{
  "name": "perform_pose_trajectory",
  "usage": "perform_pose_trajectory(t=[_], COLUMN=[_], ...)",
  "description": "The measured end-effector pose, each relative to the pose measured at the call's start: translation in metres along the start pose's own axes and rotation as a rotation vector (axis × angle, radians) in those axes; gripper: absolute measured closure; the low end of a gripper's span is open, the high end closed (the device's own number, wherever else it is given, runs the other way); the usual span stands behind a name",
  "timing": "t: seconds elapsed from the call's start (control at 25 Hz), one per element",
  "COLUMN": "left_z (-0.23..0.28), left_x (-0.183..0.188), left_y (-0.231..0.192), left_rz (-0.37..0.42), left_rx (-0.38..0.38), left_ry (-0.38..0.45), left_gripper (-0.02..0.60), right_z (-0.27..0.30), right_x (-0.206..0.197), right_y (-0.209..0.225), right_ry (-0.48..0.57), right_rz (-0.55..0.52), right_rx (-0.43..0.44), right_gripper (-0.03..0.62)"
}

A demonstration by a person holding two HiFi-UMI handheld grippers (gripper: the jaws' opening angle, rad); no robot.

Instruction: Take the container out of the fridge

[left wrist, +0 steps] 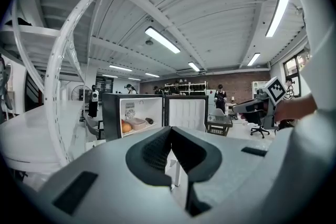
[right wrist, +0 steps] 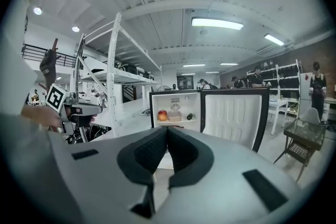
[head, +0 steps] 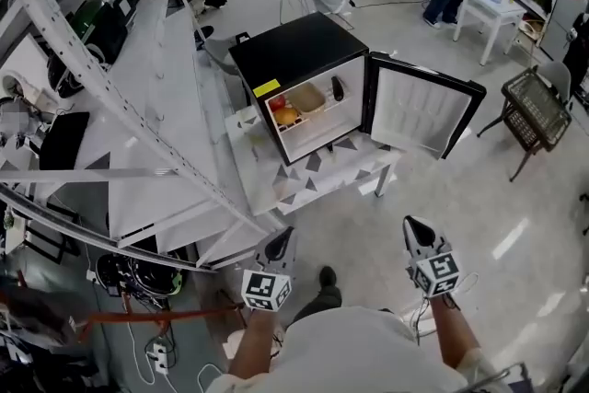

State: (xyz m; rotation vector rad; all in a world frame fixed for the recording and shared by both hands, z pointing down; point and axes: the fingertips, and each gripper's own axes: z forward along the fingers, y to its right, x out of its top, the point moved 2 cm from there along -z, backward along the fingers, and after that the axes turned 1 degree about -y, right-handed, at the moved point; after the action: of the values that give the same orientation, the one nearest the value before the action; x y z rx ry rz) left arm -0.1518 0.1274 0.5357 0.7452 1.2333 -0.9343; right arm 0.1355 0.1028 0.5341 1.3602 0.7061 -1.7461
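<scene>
The left gripper point(head: 282, 242) and right gripper point(head: 416, 231), fingers point(left wrist: 151, 150) pressed together and empty, are pointing at the open fridge point(head: 293, 58) holding the container point(head: 308, 97).

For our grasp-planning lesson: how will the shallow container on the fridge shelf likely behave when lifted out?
The container looks like thin plastic, so probably light and slightly flexible. It sits low and wide, so tipping seems unlikely. Fruit close beside it might roll if nudged.
</scene>
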Motion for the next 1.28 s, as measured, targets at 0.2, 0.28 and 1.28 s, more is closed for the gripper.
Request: perform_pose_trajectory(t=[0.2, 0.28, 1.28], left_z=[0.039, 0.056, 0.166], left_x=[0.006, 0.012, 0.021], left_y=[-0.043, -0.061, -0.166], left_rz=[-0.001, -0.005, -0.007], left_rx=[-0.026, -0.047, -0.092], left_ry=[0.000, 0.015, 0.022], left_gripper=[0.577, 0.578, 0.577], right_z=[0.046, 0.066, 0.216], right_x=[0.016, 0.024, 0.061], right_y=[0.011, 0.014, 0.041], right_ry=[-0.009, -0.009, -0.048], right_rz=[-0.003, -0.011, -0.063], right_rx=[-0.033, -0.046, -0.041], right_gripper=[0.588, 0.588, 0.588])
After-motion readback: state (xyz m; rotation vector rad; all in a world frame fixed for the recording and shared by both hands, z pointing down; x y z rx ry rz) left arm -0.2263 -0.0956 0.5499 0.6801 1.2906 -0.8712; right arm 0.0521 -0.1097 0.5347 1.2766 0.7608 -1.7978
